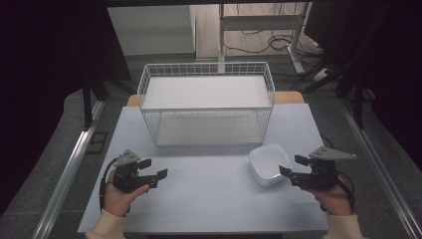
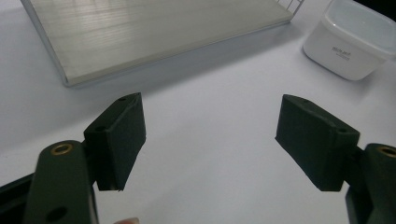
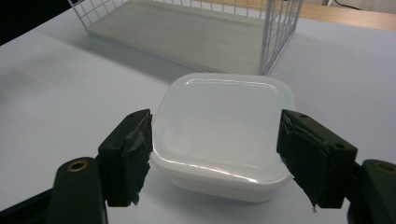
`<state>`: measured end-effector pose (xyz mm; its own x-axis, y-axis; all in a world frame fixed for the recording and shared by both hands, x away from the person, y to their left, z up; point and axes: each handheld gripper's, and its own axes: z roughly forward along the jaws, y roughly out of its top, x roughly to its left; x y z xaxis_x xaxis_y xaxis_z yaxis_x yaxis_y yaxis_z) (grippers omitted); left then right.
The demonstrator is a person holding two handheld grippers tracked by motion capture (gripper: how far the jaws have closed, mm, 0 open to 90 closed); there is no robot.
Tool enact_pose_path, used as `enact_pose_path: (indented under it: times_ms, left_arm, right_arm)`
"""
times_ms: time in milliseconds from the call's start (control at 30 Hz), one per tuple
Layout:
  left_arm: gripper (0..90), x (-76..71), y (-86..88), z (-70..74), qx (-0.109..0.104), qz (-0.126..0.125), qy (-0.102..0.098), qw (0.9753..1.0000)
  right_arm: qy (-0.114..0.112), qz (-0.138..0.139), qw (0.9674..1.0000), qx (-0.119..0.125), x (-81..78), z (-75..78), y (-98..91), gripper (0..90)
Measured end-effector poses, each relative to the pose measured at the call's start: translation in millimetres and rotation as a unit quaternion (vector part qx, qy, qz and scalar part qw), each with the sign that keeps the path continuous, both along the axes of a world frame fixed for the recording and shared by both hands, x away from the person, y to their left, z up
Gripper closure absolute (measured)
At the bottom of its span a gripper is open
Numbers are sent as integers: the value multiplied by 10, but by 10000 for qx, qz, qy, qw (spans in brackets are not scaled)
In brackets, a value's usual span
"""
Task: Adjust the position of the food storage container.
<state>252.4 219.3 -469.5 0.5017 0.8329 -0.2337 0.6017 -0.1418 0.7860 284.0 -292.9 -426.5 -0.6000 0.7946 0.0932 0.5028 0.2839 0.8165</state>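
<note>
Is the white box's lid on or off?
On: the white box shows a smooth lid seated over its rim, covering the whole top.

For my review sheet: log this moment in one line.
left gripper: open, empty | right gripper: open, beside white lidded container | wire basket: behind

container (image 2: pixel 348 44) cut by frame edge, its label print unreadable

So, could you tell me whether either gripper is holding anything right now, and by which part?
Nothing is held. The right gripper stands open just before the white lidded plastic container; the left gripper is open over bare table.
</note>
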Motion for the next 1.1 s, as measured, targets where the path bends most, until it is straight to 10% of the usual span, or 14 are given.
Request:
enact_pose_path:
  times_ms: [800, 1100]
  left_arm:
    - [234, 5, -52, -52, 81, -87, 15, 9999]
    - [236, 11, -64, -79, 97, -102, 63, 9999]
  right_arm:
    - [253, -1112, 9918, -573, 192, 169, -277, 426]
    - [529, -1190, 9889, -713, 427, 106, -285, 653]
